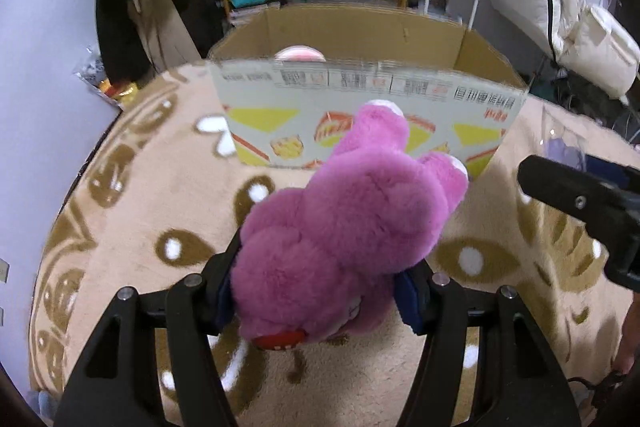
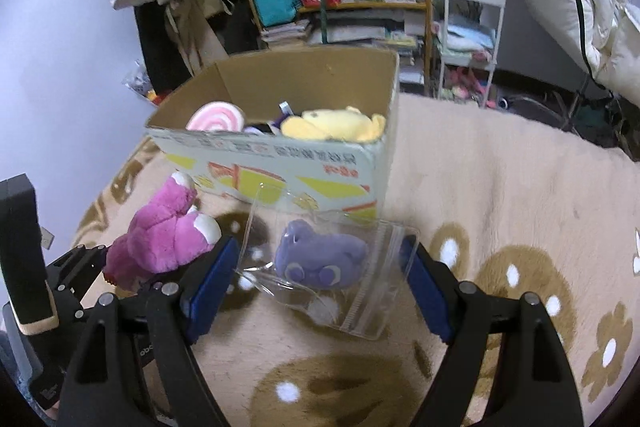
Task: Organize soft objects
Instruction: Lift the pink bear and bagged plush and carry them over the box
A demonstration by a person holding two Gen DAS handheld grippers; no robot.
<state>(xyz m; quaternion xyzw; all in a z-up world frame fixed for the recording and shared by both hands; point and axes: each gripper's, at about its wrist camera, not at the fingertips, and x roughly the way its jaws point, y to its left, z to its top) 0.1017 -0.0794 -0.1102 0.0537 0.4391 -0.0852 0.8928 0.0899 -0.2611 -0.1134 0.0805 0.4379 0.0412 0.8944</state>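
Pink plush bear (image 1: 344, 227) is being squeezed between the left gripper (image 1: 316, 291) jaws, just short of the cardboard box (image 1: 360, 107) — soft, light, best held mid-body. Right gripper (image 2: 320, 283) jaws are being held apart around the bagged purple plush (image 2: 320, 259) — slippery film, squashy inside.

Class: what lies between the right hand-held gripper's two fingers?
A purple plush in a clear bag, lying on the blanket; the right wrist view shows it.
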